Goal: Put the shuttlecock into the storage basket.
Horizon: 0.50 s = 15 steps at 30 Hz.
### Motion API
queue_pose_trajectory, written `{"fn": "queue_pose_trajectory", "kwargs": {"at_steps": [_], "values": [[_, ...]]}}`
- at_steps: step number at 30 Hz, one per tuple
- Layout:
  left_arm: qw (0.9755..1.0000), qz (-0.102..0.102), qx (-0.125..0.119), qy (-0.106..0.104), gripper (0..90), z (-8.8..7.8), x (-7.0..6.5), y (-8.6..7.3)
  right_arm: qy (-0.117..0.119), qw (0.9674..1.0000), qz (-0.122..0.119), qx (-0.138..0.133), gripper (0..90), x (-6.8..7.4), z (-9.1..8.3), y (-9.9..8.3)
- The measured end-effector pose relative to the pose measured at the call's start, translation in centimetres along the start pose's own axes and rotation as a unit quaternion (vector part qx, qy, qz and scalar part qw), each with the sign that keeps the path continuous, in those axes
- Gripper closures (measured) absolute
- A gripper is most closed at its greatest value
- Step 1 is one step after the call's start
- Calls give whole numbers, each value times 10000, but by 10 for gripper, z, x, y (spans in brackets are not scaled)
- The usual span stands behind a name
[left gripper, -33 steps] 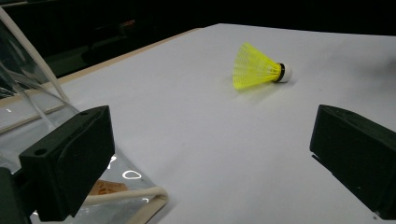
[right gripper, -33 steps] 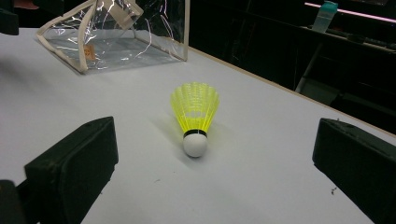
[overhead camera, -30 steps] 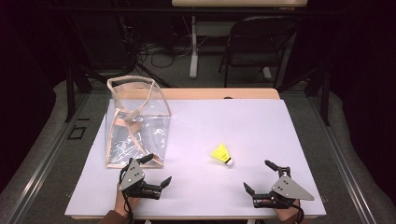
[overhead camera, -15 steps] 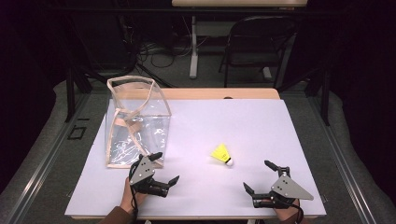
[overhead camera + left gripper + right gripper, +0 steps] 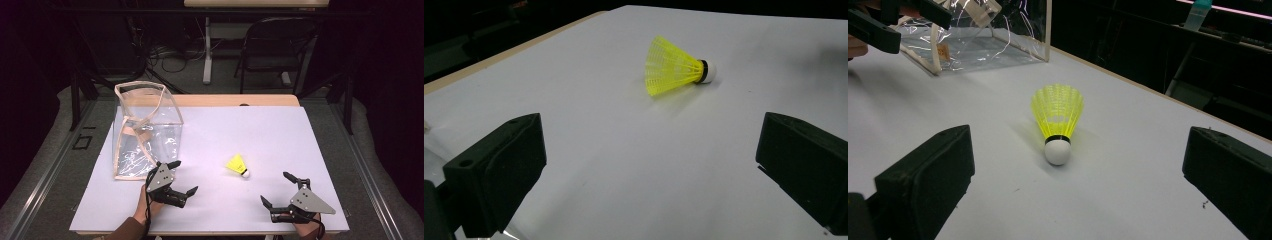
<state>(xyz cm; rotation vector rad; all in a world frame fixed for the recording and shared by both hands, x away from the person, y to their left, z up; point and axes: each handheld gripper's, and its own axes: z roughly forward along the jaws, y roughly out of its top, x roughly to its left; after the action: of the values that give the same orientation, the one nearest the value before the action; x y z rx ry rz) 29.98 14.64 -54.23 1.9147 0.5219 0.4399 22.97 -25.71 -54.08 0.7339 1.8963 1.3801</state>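
Observation:
A yellow shuttlecock [image 5: 237, 165] with a white cork tip lies on its side on the white table top [image 5: 240, 130], right of centre. In the left gripper view the shuttlecock [image 5: 674, 66] lies ahead of the jaws, and in the right gripper view the shuttlecock [image 5: 1057, 120] points its cork toward the camera. My left gripper [image 5: 182, 176] is open near the front edge, to the left of the shuttlecock, with nothing between its jaws. My right gripper [image 5: 277, 189] is open at the front right, also holding nothing.
A clear plastic bag [image 5: 145, 132] with beige trim stands upright at the table's left, just behind my left gripper; the same bag [image 5: 978, 35] shows in the right gripper view. A chair [image 5: 272, 47] and cables sit on the dark floor beyond the far edge.
My left gripper has moved right and a little forward, away from the bag and toward the shuttlecock. The right gripper and the shuttlecock have stayed put.

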Motion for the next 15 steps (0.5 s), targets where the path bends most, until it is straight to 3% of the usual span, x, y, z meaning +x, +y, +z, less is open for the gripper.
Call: {"fn": "queue_pose_trajectory", "kwargs": {"at_steps": [15], "values": [[9996,14,177,-207,0,18,5,7,-14,10000,-9,57,0,0,1,-1]]}}
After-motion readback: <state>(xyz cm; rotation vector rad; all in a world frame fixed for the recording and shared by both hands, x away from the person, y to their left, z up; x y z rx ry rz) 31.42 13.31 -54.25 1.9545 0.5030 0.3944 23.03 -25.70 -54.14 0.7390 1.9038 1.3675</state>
